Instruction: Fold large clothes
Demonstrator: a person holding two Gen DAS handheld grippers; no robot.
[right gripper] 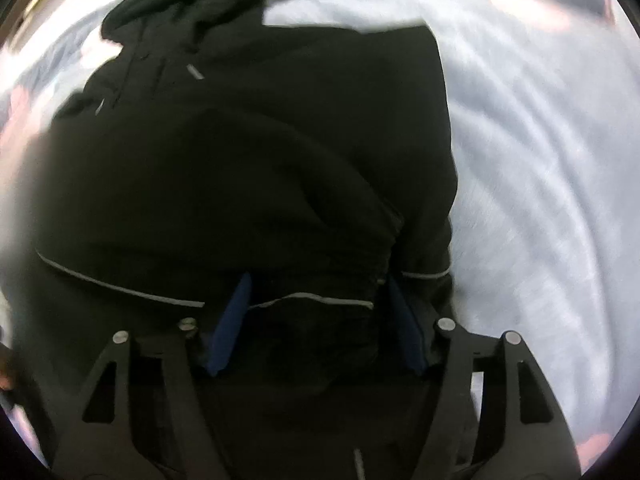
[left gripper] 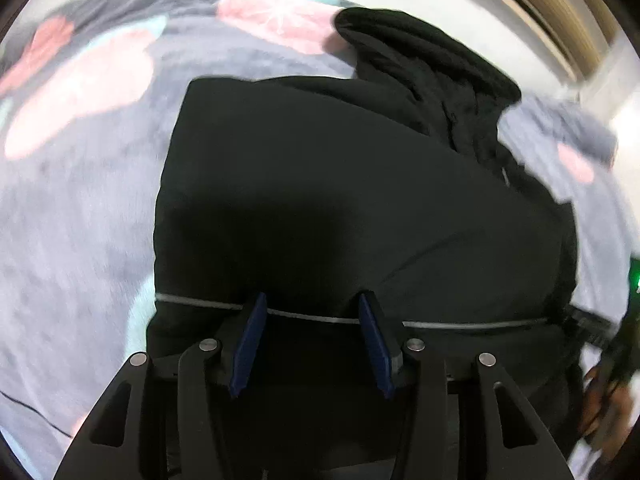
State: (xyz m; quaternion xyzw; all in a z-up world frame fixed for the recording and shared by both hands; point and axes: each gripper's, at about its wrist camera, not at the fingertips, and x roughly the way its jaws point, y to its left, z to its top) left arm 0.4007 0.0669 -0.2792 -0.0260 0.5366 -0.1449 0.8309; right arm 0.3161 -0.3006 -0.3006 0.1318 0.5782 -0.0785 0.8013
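- Left hand-held gripper point(left gripper: 312, 312) pointing steeply down, blue pads point(left gripper: 250, 344) set partly apart, tips resting on the black jacket point(left gripper: 320, 184) with cloth lying between them; no squeeze on the cloth to be seen.
- Right hand-held gripper point(right gripper: 318, 300) also pointing down, blue pads point(right gripper: 230, 320) set a bit wider, a bunched fold of the same black jacket point(right gripper: 240, 160) between them; hard to tell if the right pad touches the cloth.
- Thin grey stripe point(left gripper: 460, 325) running across the jacket right at the tips of both grippers.
- Jacket lying folded in a dark heap, spread flat on the bed blanket point(left gripper: 80, 208).
- Further off, a crumpled hood or collar point(left gripper: 424, 68) at the far end of the jacket.
- Grey fuzzy blanket under it all, with pink shapes point(left gripper: 276, 20) and light blue bits.
- At the far right edge of the left view, a person's hand point(left gripper: 608, 404), blurry.
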